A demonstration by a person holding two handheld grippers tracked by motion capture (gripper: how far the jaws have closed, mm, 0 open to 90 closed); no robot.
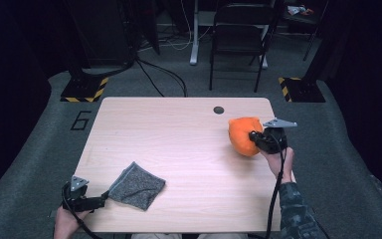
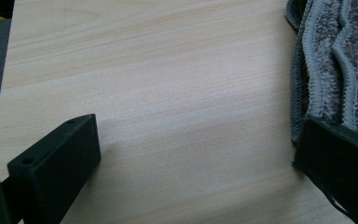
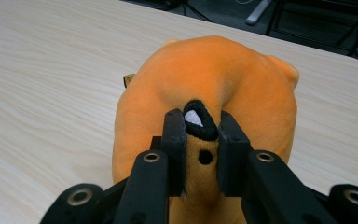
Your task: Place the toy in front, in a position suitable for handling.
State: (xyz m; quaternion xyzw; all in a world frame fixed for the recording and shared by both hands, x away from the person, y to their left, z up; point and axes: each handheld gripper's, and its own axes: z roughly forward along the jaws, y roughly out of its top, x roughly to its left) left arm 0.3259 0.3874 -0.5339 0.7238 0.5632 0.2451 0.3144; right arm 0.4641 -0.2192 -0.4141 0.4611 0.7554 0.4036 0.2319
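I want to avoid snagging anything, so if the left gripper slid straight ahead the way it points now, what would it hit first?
Most likely the grey cloth. The left gripper has open jaws, and in its own view one jaw already sits at the cloth's hemmed edge, with bare table ahead between the jaws. Whether that jaw touches the cloth yet is unclear.

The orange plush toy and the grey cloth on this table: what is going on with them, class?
A person works at a wooden table with a gripper in each hand. The right gripper is shut on a fold of the orange plush toy, pinching it near a black-and-white patch at the table's right side. The left gripper sits open at the near left corner, one jaw against the edge of the folded grey cloth, which lies flat and ungripped.
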